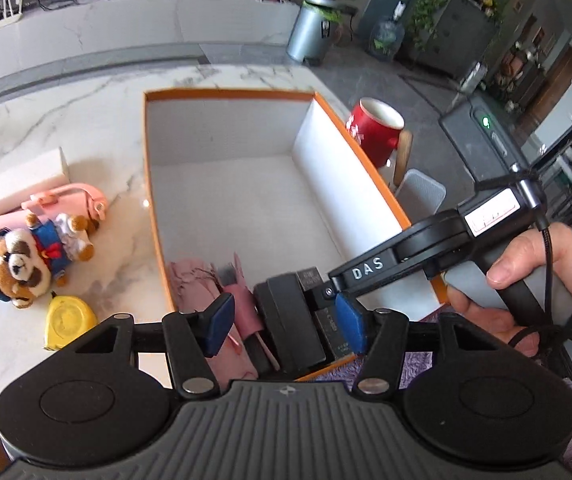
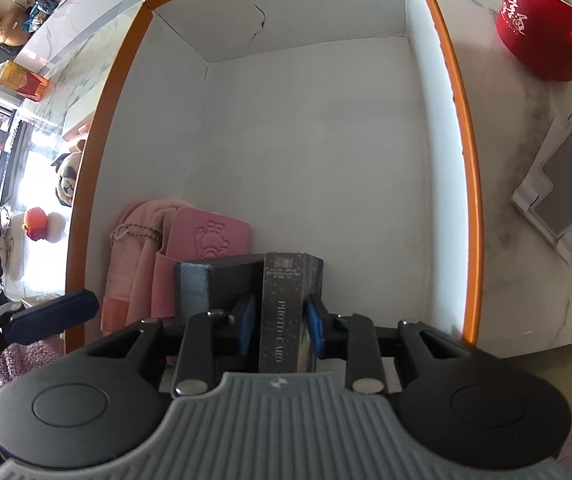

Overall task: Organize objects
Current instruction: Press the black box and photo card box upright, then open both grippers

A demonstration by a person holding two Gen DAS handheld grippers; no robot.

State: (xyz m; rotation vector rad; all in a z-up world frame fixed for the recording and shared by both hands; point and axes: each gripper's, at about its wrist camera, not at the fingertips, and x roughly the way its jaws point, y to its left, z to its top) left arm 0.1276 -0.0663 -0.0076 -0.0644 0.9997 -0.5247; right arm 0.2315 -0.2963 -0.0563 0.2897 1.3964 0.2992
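Two grippers: our right (image 2: 279, 326) clamps the card box (image 2: 286, 312); left (image 1: 284, 320) gapes. Tilted, it could topple the black box (image 2: 214, 284) at 9 o'clock.

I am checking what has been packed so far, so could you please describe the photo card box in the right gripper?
The photo card box is a slim, dark, speckled carton printed "PHOTO CARD" along one face, apparently cardboard. It stands on edge at the near end of the orange-rimmed box, pressed against a black case on its left. The right gripper is shut on its two broad sides.
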